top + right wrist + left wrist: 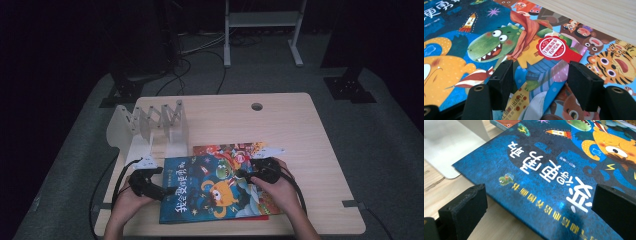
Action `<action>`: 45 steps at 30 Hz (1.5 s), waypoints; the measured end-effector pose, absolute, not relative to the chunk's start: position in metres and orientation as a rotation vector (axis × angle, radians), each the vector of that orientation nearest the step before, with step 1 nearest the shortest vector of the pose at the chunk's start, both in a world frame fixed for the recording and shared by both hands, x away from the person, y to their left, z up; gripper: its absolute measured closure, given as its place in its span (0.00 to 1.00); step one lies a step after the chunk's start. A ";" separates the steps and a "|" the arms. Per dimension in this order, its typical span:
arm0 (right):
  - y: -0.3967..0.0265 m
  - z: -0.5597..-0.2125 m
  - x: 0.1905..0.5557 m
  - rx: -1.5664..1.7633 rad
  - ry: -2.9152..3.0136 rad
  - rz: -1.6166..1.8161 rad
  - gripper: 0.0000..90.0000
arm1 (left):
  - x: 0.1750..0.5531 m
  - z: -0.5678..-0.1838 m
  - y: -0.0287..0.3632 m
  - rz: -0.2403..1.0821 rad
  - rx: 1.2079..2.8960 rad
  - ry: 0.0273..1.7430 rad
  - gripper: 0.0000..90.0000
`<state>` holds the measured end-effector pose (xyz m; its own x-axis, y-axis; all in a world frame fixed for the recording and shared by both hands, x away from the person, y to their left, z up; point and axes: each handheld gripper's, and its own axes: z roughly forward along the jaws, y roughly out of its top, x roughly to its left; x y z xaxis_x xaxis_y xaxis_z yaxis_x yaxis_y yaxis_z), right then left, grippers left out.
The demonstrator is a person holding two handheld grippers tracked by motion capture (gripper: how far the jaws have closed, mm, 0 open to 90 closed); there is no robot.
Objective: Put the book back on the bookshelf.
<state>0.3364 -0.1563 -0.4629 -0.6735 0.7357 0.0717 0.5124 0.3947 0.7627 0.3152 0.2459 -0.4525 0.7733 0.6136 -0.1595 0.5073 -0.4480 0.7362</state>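
A glossy blue picture book, titled in large white Chinese characters and stamped with a round red seal, is seen lying flat atop another book on the wooden table, straddled at its left edge by the wide-open left gripper, while the right gripper, jaws parted and pressing on nothing, is held low over its top right corner.

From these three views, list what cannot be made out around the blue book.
- High view: the red book's cover, mostly hidden under the blue book.
- Left gripper view: the blue book's title, cut off by the frame edges.
- Right gripper view: whether the right gripper grips the blue book's corner.
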 end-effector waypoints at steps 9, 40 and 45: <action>-0.181 -0.458 0.327 1.014 2.412 1.121 0.46 | 0.308 -0.455 0.256 0.145 2.117 0.876 0.00; -0.199 -0.469 0.304 0.842 2.522 1.188 0.46 | 0.302 -0.470 0.257 0.056 2.112 0.895 0.00; -0.194 -0.469 0.301 0.794 2.540 1.202 0.45 | 0.302 -0.471 0.259 0.040 2.106 0.905 0.00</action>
